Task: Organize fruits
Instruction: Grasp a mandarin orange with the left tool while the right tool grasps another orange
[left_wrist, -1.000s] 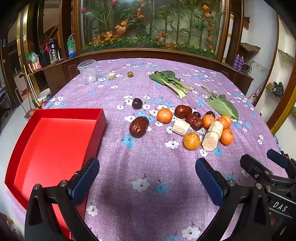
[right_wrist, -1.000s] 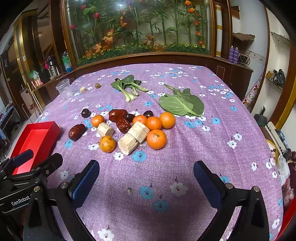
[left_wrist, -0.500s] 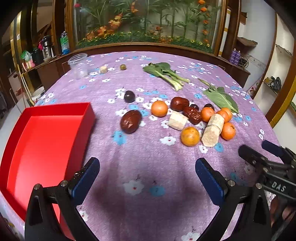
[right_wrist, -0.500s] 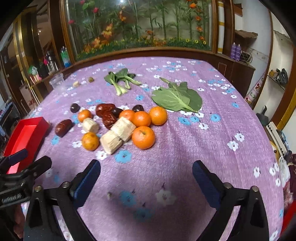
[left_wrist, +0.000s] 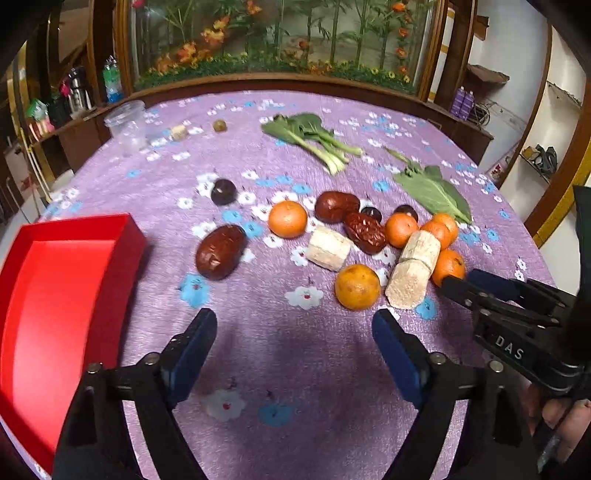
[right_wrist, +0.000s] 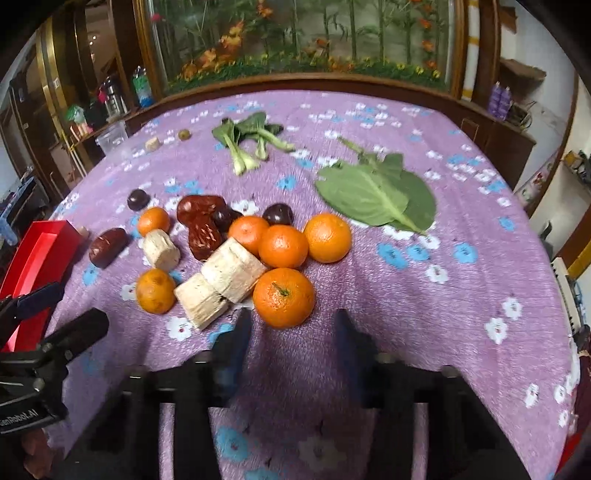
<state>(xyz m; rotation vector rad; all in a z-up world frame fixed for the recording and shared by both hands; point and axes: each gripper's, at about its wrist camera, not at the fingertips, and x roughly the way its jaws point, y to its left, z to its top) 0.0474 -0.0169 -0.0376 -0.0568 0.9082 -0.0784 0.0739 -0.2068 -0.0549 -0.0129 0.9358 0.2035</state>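
Purple floral tablecloth (left_wrist: 295, 354) under my grippers. Left gripper (left_wrist: 293, 341) jaws just narrowed a bit, wide, empty. Right gripper (right_wrist: 293, 332) jaws just closed in, narrow gap, nothing between; nearest orange (right_wrist: 283, 297) just ahead. Fruit pile centre, red tray (left_wrist: 55, 295) left.

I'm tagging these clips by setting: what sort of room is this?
Probably a home dining or living room: a table under a purple floral cloth, a large glass-fronted plant display behind it, and bottles and flasks on a wooden sideboard.
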